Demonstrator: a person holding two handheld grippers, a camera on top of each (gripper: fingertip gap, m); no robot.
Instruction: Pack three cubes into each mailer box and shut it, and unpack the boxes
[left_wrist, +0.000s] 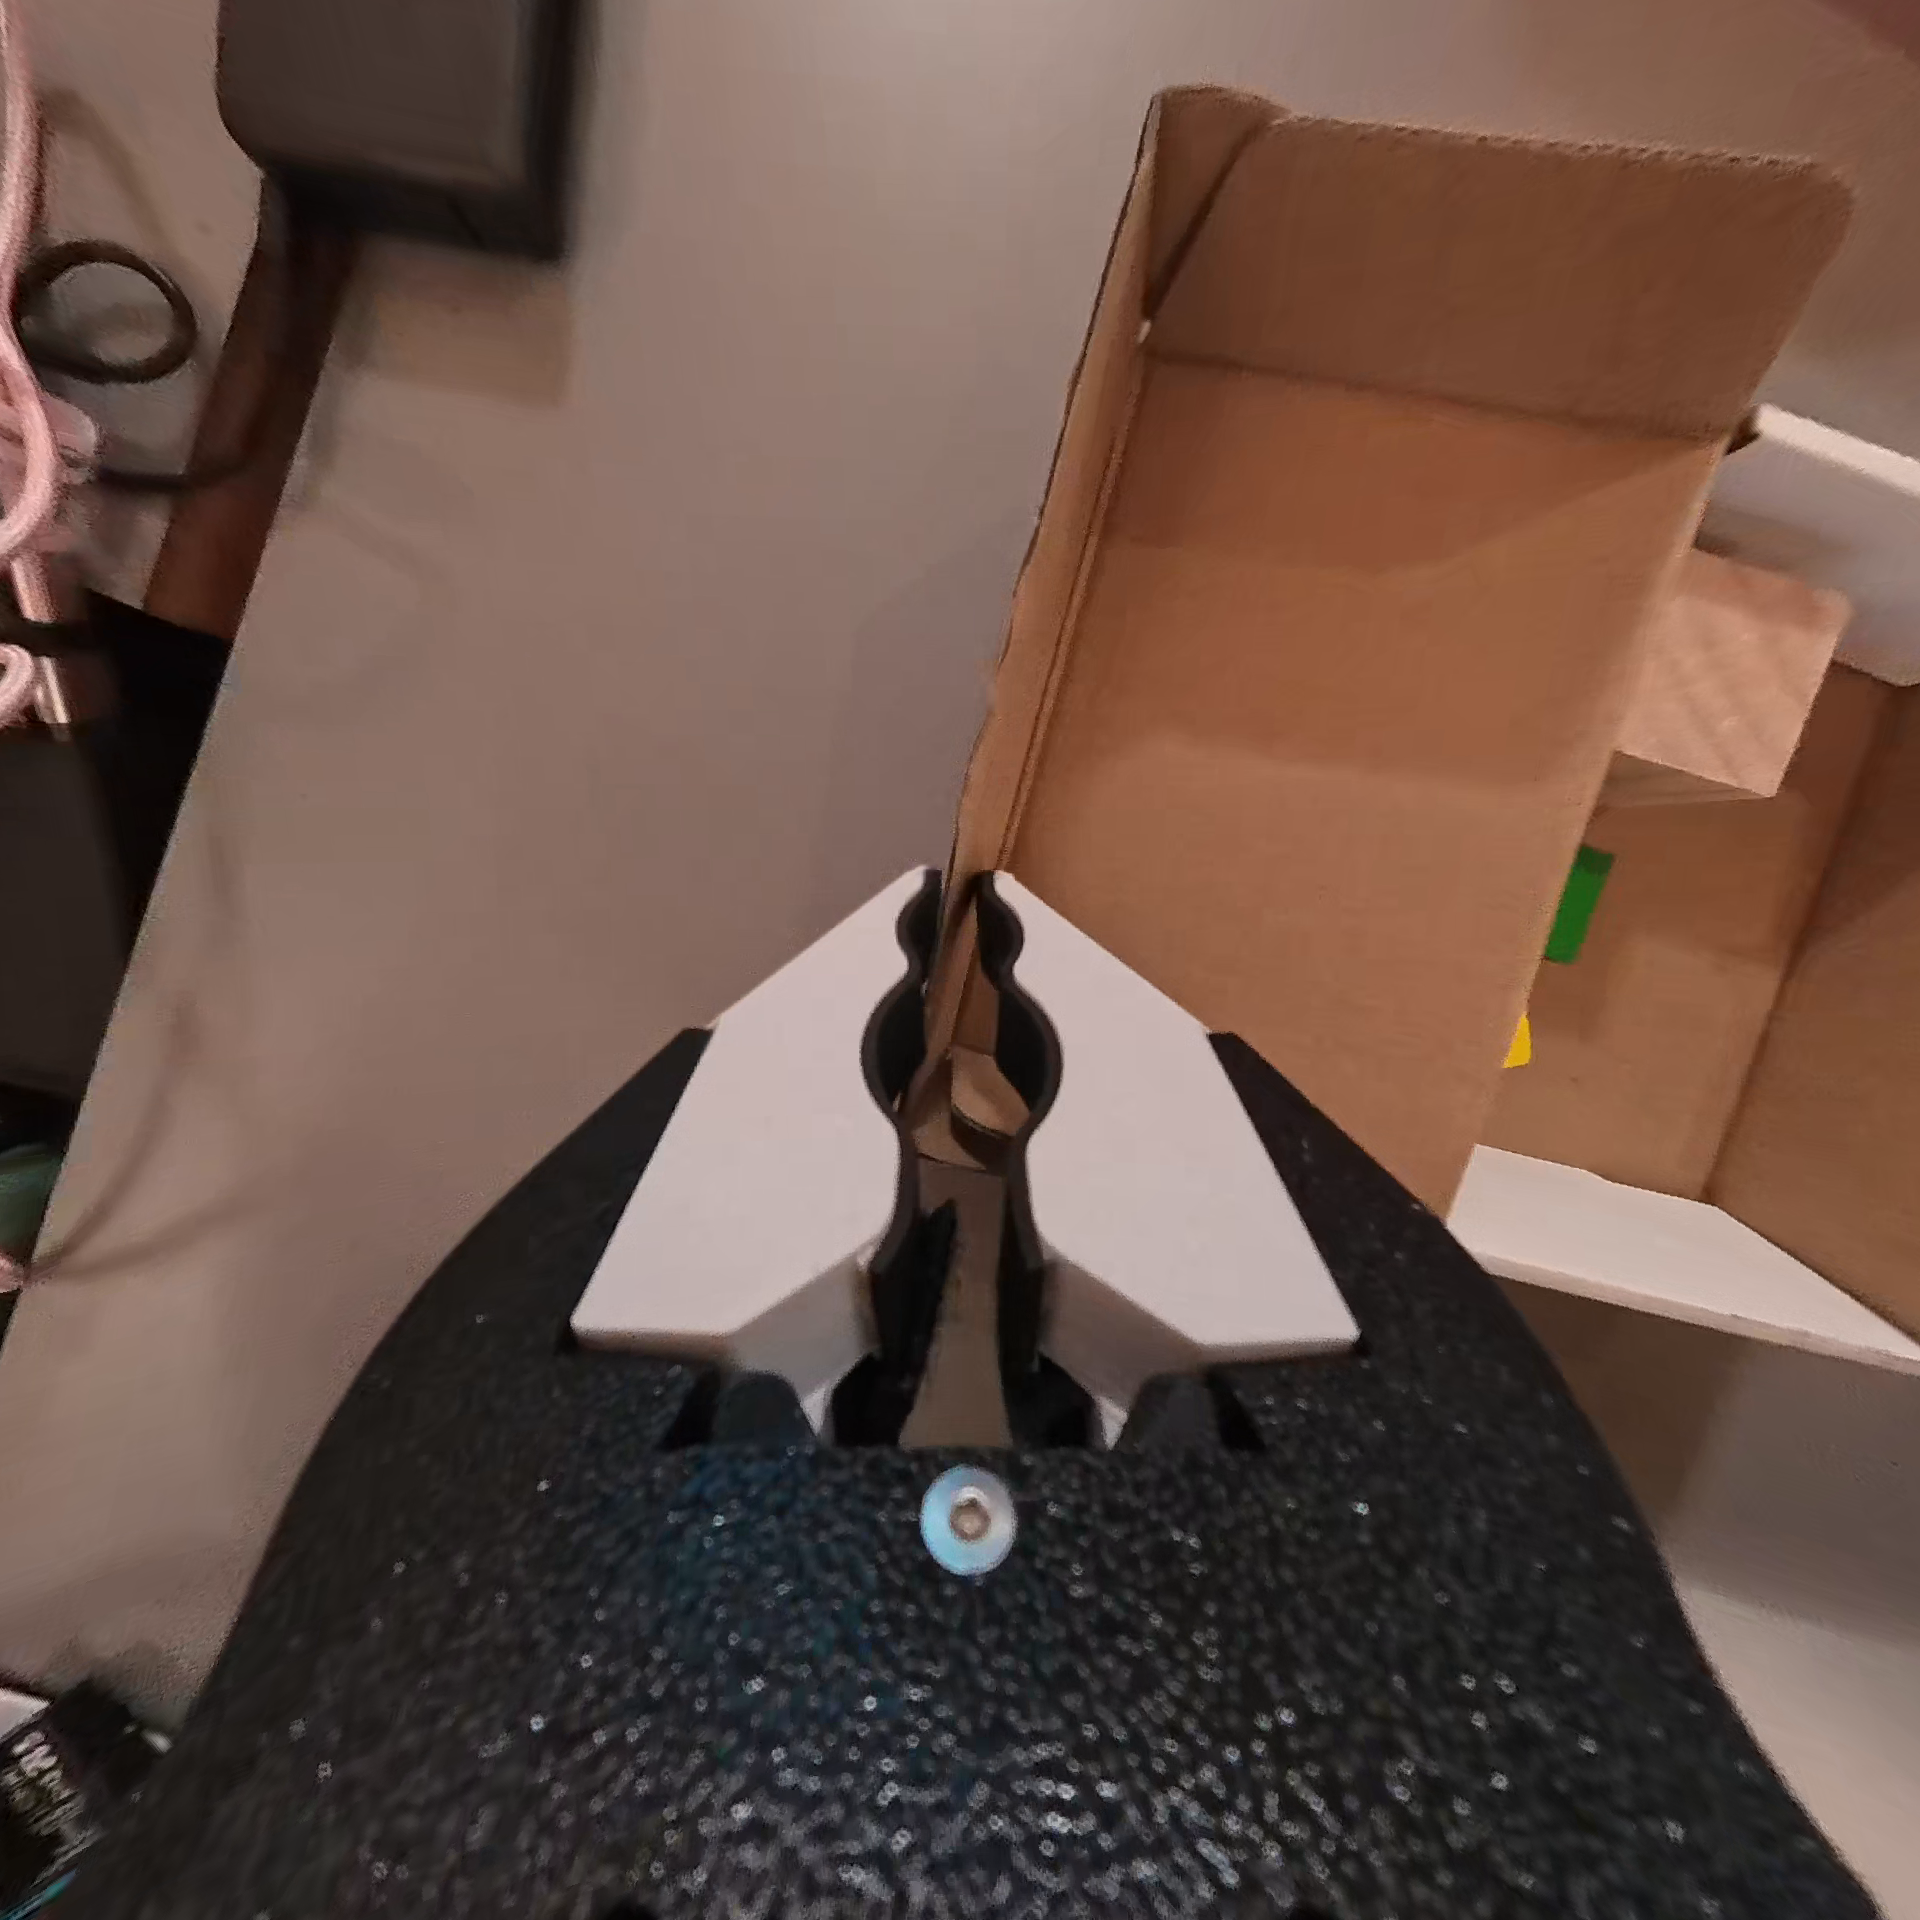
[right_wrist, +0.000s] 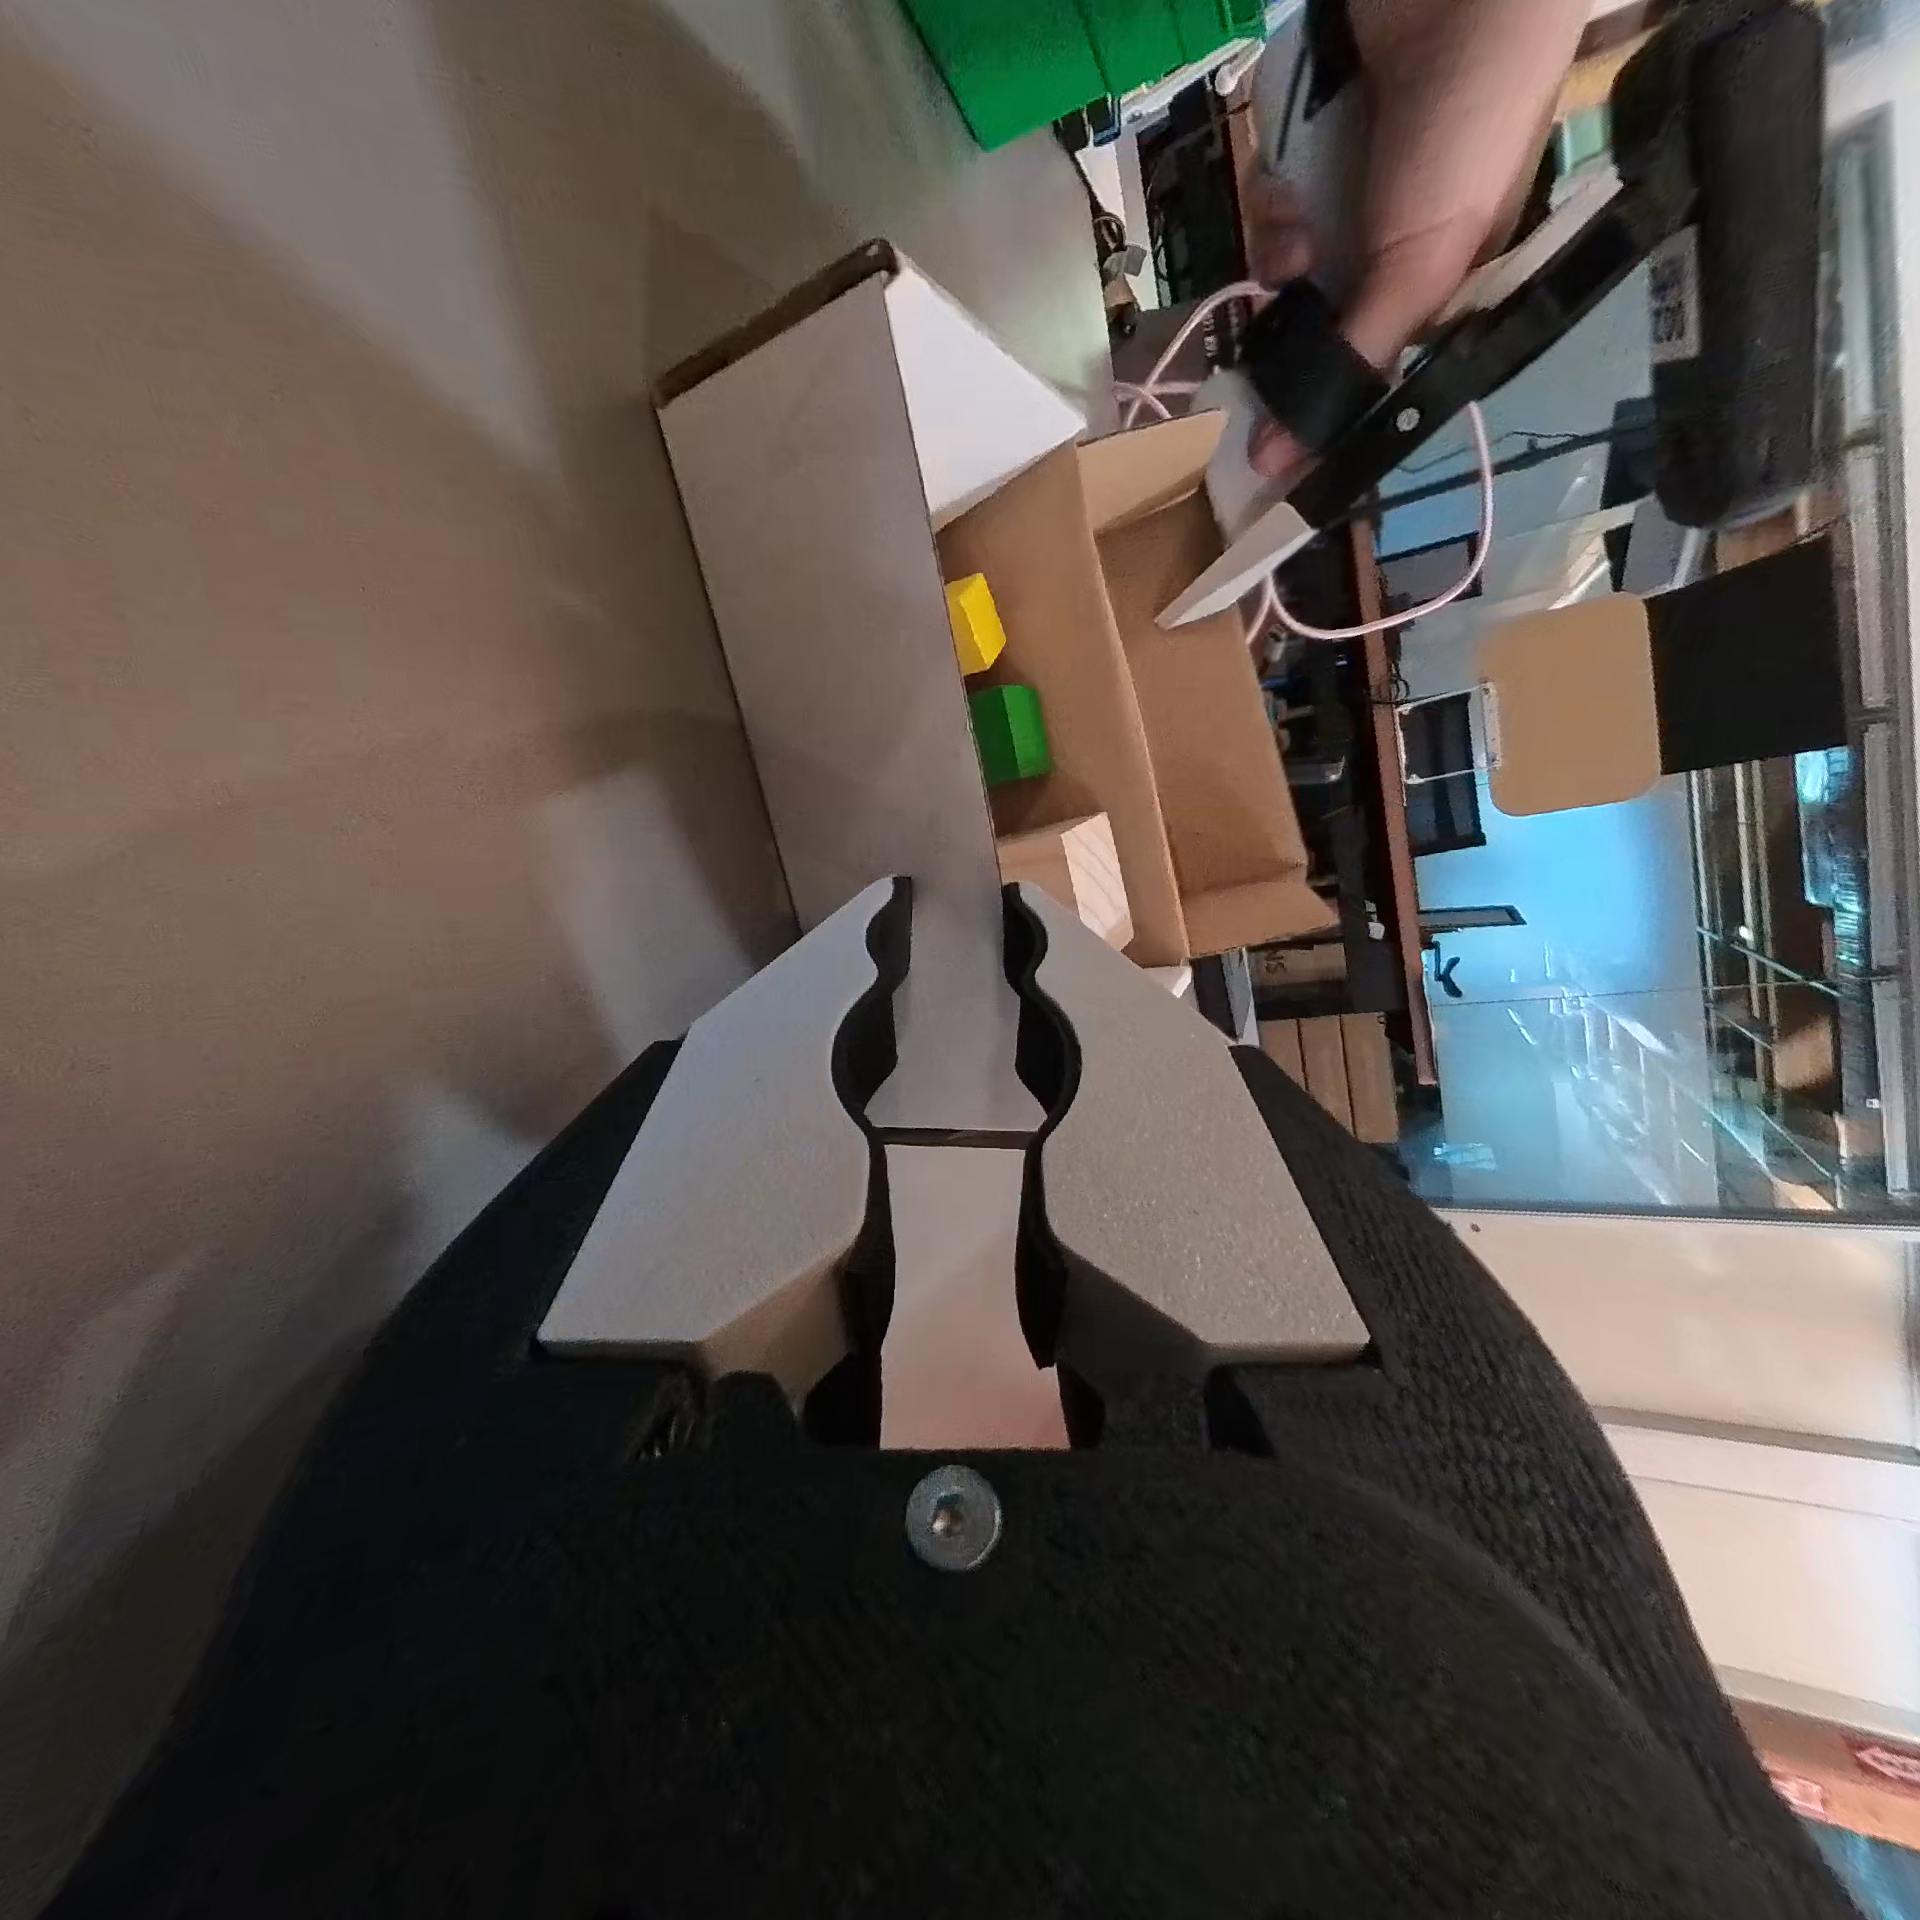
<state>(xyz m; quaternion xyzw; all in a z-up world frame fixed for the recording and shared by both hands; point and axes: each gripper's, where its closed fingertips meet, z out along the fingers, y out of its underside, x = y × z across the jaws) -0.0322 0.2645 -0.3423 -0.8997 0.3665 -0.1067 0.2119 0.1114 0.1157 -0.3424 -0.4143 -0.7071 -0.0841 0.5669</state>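
Two grippers: both of yours are on the same mailer box (right_wrist: 821, 644), one at each side.
Left gripper (left_wrist: 958, 894): your jaws are clenched on the edge of the raised brown lid (left_wrist: 1351, 623). The cardboard edge runs straight ahead from the tips, so the lid's long axis lies along your fingers.
Right gripper (right_wrist: 956, 899): your jaws are pinched on the box's white outer wall, which runs forward from the tips. This view is rolled on its side, so the tabletop (right_wrist: 312, 623) shows as a pale plane on the left.
Box: it sits on the tabletop, open, with the lid stood up and not folded over.
Contents: a yellow cube (right_wrist: 977, 629) and a green cube (right_wrist: 1008, 732) lie inside, just beside the wall your right gripper holds; a pale wooden cube (right_wrist: 1070, 873) sits nearest your right tips. The left view catches only slivers of the green cube (left_wrist: 1579, 904) and yellow cube (left_wrist: 1519, 1041) past the lid.
Step, as I judge it: three cubes are in, so closing looks next, though opening to unpack would look the same.
Key relation: the box cavity lies to the right of your left jaws, so the lid would swing that way and down, while your right gripper steadies the wall.
Risk: your right tips sit on the wall the lid must tuck beside.
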